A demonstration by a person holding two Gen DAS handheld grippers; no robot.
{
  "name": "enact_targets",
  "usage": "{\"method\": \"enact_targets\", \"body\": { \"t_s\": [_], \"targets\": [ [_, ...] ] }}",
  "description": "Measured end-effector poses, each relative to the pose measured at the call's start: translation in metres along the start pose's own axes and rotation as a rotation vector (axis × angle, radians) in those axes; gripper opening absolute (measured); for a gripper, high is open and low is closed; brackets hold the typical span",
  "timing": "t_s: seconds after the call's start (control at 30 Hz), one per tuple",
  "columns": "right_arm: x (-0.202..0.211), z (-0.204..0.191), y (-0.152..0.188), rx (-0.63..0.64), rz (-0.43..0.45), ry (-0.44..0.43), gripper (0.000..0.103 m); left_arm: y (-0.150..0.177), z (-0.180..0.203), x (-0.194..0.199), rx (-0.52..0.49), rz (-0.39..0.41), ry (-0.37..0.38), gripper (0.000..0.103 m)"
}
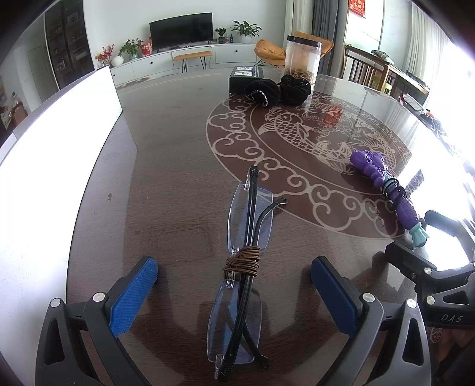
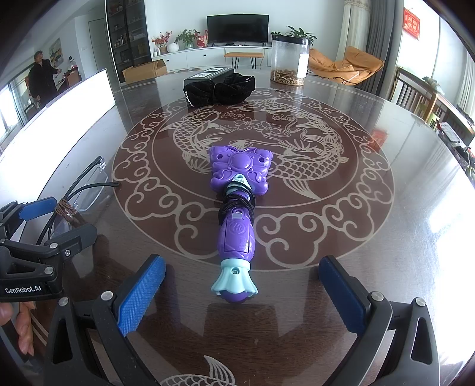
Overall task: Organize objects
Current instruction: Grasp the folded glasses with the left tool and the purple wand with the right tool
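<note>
Nearest, the left gripper (image 1: 234, 292) stands wide open, its two blue pads either side of one pair of folded glasses (image 1: 242, 264) lying on the table (image 1: 166, 178), a brown hair tie (image 1: 242, 261) wound around its middle. The right gripper (image 2: 242, 294) is likewise open around one purple toy wand (image 2: 237, 213) wrapped with a black hair tie (image 2: 237, 199). Farther back lie one black scrunchie (image 2: 219, 89), one black box (image 2: 207, 75) and one clear jar (image 2: 289, 61).

White walls, television (image 2: 237, 28) on low cabinet (image 2: 207, 56), orange armchair (image 2: 346, 63), bright windows
</note>
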State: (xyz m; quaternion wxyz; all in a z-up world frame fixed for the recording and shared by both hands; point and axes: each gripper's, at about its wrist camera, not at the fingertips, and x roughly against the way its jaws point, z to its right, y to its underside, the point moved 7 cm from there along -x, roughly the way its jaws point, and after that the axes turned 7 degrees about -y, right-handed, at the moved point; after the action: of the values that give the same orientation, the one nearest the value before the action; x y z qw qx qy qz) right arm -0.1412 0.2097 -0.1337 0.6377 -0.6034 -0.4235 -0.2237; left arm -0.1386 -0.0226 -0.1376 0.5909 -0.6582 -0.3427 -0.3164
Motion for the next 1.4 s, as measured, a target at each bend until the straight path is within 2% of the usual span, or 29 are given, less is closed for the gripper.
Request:
{"method": "enact_targets", "body": {
  "t_s": [0.57,0.73,0.77,0.87,1.0,1.1,1.17,1.23,1.27,1.3,1.33,1.37,1.4],
  "targets": [
    [0.0,0.0,0.0,0.0,0.0,0.0,0.103,-0.002,0.002,-0.005,-0.004,-0.002,0.0,0.103],
    [0.0,0.0,0.0,0.007,-0.009,-0.007,0.103,-0.005,0.005,-0.008,-0.038,-0.047,0.017,0.103],
    [0.0,0.0,-0.001,0.025,-0.026,-0.019,0.103,-0.007,0.005,-0.01,-0.049,-0.07,0.022,0.103],
    [-0.001,0.005,-0.002,0.073,-0.165,-0.061,0.103,-0.011,0.008,-0.013,-0.11,-0.146,0.05,0.103],
    [0.003,0.039,-0.009,-0.079,-0.295,-0.064,0.103,-0.01,0.01,-0.012,-0.129,-0.134,0.062,0.103],
    [0.003,0.037,-0.019,-0.124,-0.311,-0.112,0.103,-0.009,0.013,-0.009,-0.138,-0.099,0.069,0.101],
    [0.0,0.028,-0.028,-0.103,-0.299,-0.097,0.103,-0.009,0.015,-0.007,-0.144,-0.076,0.075,0.098],
    [-0.007,0.016,-0.036,-0.088,-0.3,-0.095,0.1,-0.01,0.018,-0.005,-0.151,-0.057,0.082,0.089],
    [-0.012,0.01,-0.037,-0.08,-0.318,-0.095,0.088,-0.011,0.019,-0.004,-0.155,-0.039,0.087,0.083],
    [-0.015,0.005,-0.038,-0.04,-0.328,-0.029,0.069,-0.012,0.02,0.001,-0.163,-0.003,0.093,0.057],
    [-0.014,0.001,-0.04,-0.012,-0.319,-0.004,0.058,-0.013,0.021,0.004,-0.174,0.015,0.096,0.023],
    [-0.012,-0.005,-0.043,-0.015,-0.319,-0.019,0.025,-0.012,0.024,0.006,-0.192,0.024,0.111,0.021],
    [-0.01,-0.008,-0.044,-0.012,-0.338,-0.002,0.022,-0.011,0.027,0.008,-0.206,0.041,0.11,0.011]
  ]
}}
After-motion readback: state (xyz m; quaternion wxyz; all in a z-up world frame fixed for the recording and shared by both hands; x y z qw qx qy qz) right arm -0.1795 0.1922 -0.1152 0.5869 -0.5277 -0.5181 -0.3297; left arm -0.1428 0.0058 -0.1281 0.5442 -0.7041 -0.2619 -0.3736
